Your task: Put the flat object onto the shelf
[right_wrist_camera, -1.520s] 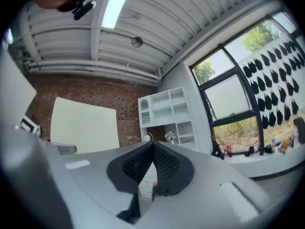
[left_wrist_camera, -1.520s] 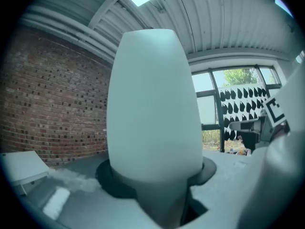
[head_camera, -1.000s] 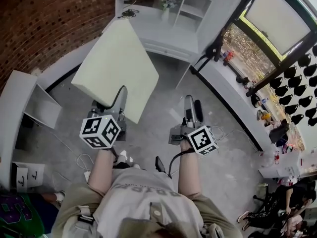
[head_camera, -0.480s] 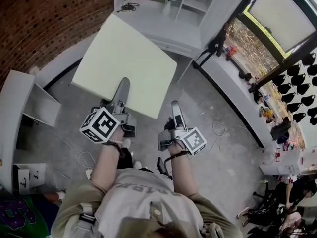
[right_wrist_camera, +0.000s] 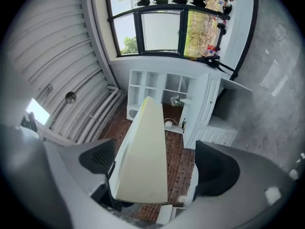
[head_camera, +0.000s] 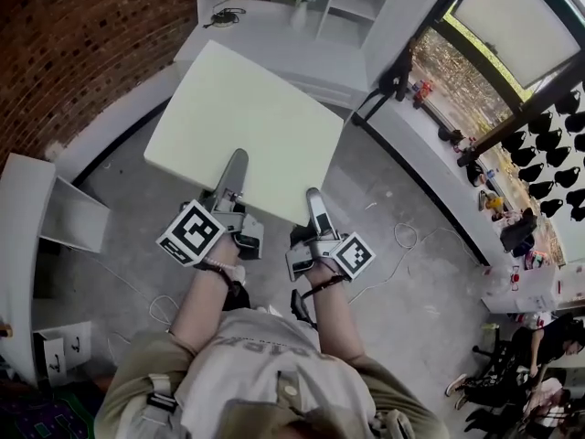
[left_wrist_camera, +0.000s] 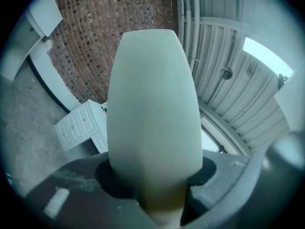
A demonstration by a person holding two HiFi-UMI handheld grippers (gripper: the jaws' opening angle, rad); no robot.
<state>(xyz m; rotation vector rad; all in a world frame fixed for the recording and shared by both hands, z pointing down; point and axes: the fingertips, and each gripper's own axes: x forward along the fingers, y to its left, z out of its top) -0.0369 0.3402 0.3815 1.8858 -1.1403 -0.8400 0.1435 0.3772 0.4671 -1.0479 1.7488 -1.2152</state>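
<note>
Clamping a pale square flat board [head_camera: 247, 122] by its edge, the left hand-held gripper [head_camera: 236, 165] holds tight; the right hand-held gripper [head_camera: 315, 204], jaws just opened wide, straddles it.

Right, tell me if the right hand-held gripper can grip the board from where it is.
Probably yes. The board already sits edge-on between the jaws of the right hand-held gripper, which have just been opening; it leans on one jaw, clear of the other. Nothing blocks them. The left hand-held gripper holds it.
</note>
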